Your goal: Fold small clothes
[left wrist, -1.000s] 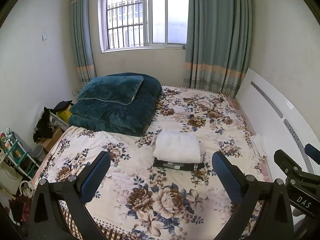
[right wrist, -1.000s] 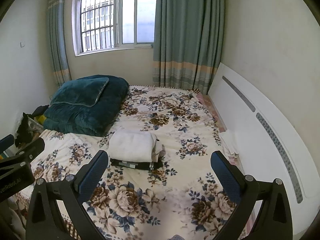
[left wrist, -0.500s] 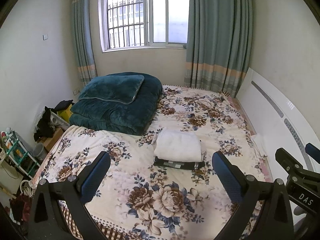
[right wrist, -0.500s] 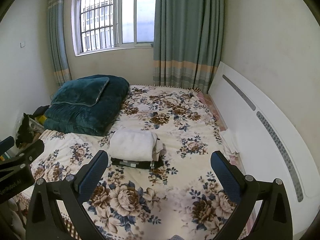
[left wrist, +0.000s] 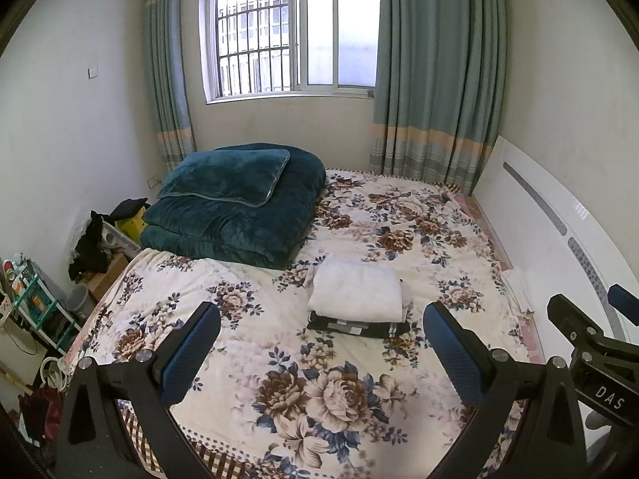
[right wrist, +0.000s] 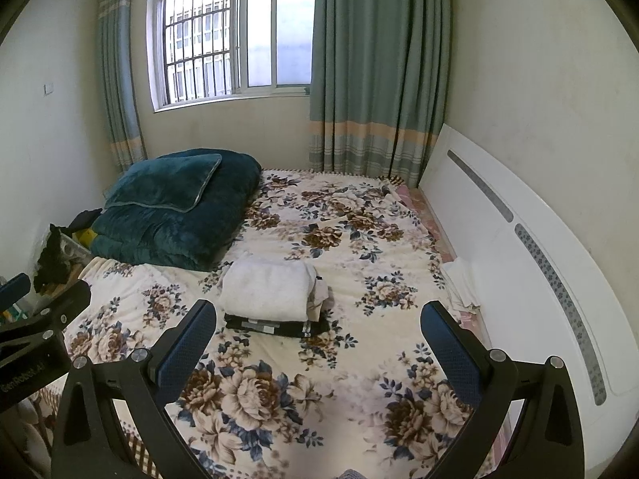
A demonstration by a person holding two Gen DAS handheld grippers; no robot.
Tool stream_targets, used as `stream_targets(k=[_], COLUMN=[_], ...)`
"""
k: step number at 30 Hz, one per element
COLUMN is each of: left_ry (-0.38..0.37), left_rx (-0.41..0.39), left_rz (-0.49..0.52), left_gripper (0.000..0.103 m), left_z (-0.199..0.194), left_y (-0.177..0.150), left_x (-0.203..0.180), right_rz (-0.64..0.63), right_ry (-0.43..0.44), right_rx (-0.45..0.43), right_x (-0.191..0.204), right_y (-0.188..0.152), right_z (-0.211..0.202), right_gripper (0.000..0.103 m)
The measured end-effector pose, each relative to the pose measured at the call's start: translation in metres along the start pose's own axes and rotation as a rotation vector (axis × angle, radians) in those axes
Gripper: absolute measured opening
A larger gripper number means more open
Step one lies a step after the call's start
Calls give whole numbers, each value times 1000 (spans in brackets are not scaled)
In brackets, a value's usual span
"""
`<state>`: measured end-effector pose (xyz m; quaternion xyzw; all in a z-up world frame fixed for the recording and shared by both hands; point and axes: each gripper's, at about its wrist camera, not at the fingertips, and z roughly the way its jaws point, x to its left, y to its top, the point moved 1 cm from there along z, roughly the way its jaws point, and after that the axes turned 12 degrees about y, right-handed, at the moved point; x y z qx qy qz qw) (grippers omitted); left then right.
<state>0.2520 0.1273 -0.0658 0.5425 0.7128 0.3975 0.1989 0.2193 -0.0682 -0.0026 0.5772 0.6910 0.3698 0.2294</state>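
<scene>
Apparently I am between garments: both my left gripper (left wrist: 321,353) and right gripper (right wrist: 319,353) hang spread and empty, folded stack (left wrist: 356,299) lying on the bed (left wrist: 419,231) well beyond the fingertips. Next I need another piece; none shows clearly.

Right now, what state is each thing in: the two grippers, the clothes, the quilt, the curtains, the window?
Left gripper: open, empty, held above the bed.
Right gripper: open, empty, held above the bed.
White garment: folded, on top of the pile.
Black garment: folded, flat under the white one.
Green quilt: folded, lying on the bed.
Curtains: drawn aside.
Window: uncovered; open or shut, cannot tell.
</scene>
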Motion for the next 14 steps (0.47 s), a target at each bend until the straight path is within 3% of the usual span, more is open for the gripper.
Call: stream_targets(k=[14], left_ry=[11], left_rx=[-3], left_rz=[-16], left_gripper=[103], left_z=[-10], left_y=[-5], left_x=[5], right_rz=[-2], right_ry=[4], right_rx=[3], right_x=[3], right_y=[0], right_z=[-1], right_gripper=[103])
